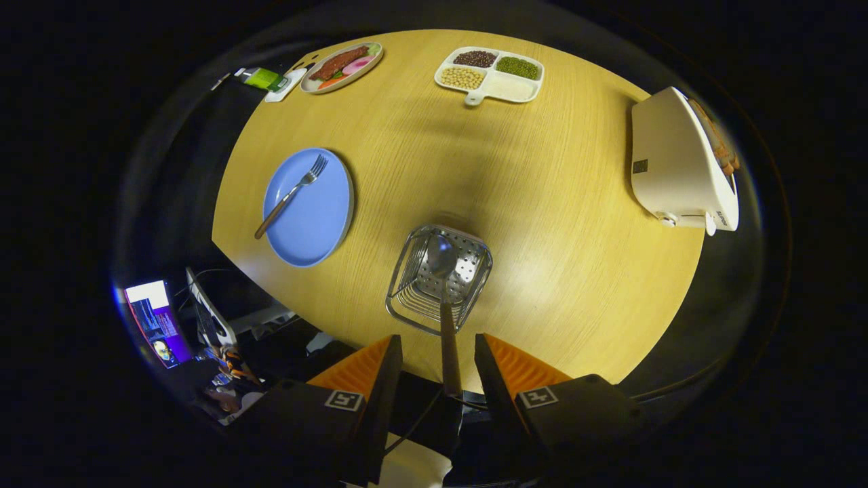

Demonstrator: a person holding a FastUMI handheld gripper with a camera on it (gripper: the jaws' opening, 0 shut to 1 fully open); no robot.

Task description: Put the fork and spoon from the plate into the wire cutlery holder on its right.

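Fork (293,192) lies diagonally on blue plate (308,210), tines up toward far side, handle overhanging the near-left rim; not yet moved. Wire cutlery holder (439,278) stands on desk (542,203) just right of plate, directly ahead of gripper (437,362). Spoon (444,298) is bowl-down inside holder, handle rising back between the fingers (369,369). Jaws stand apart w/ visible gaps either side of handle: open, gripping nothing.

Step in hand, by judgement: clearing away from the deposited spoon.
1. Keep jaws wide; lift straight back along handle axis, no sideways drift, else handle snags & tips holder.
2. Once clear, swing left to the fork handle.
3. Approach handle end over rim.
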